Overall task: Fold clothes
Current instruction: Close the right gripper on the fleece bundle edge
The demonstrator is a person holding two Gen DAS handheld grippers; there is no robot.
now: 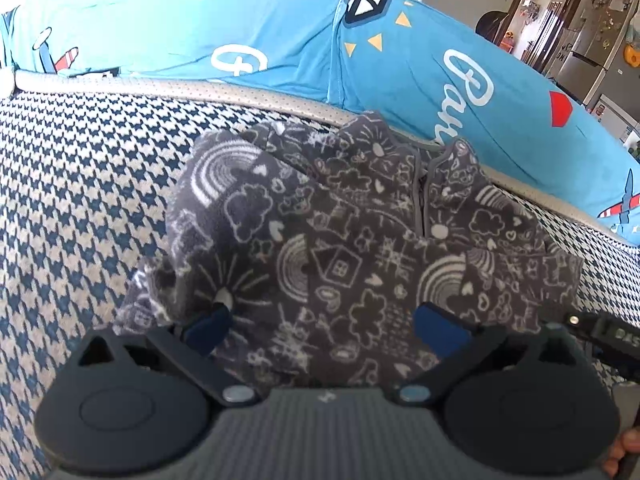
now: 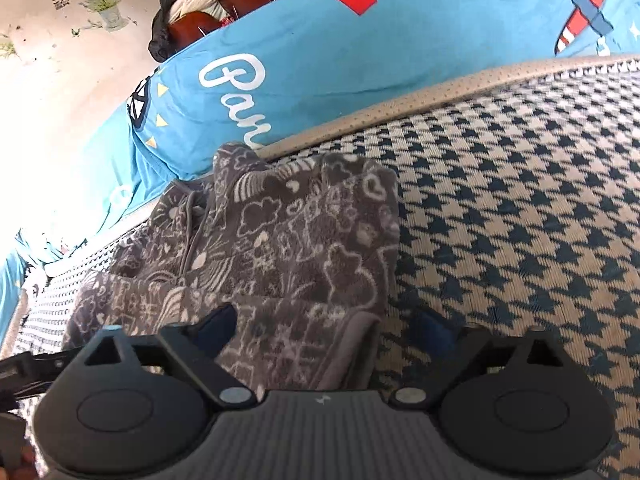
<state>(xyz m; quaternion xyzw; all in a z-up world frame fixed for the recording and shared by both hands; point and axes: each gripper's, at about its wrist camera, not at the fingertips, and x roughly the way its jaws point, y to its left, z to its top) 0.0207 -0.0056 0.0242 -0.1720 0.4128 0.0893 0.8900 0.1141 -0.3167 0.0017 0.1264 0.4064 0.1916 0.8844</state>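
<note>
A grey fleece jacket [image 1: 340, 240] with white doodles lies crumpled on the houndstooth seat, its zip collar [image 1: 424, 184] toward the blue cushions. In the left wrist view my left gripper [image 1: 324, 328] hangs over the jacket's near edge, jaws wide apart, with fabric lying between the blue pads [image 1: 440, 328] but not pinched. In the right wrist view the jacket [image 2: 280, 248] fills the left centre. My right gripper [image 2: 325, 330] straddles its right hem [image 2: 352, 352]: one finger is over fleece, the other over bare seat. It is open too.
The seat cover [image 2: 520, 220] is navy-and-cream houndstooth with a beige piped edge [image 1: 240, 96]. Blue printed cushions [image 1: 400, 60] stand right behind the jacket. A doorway and a fridge [image 1: 600, 48] show far right, and a person's fingers [image 1: 624, 452] at the frame edge.
</note>
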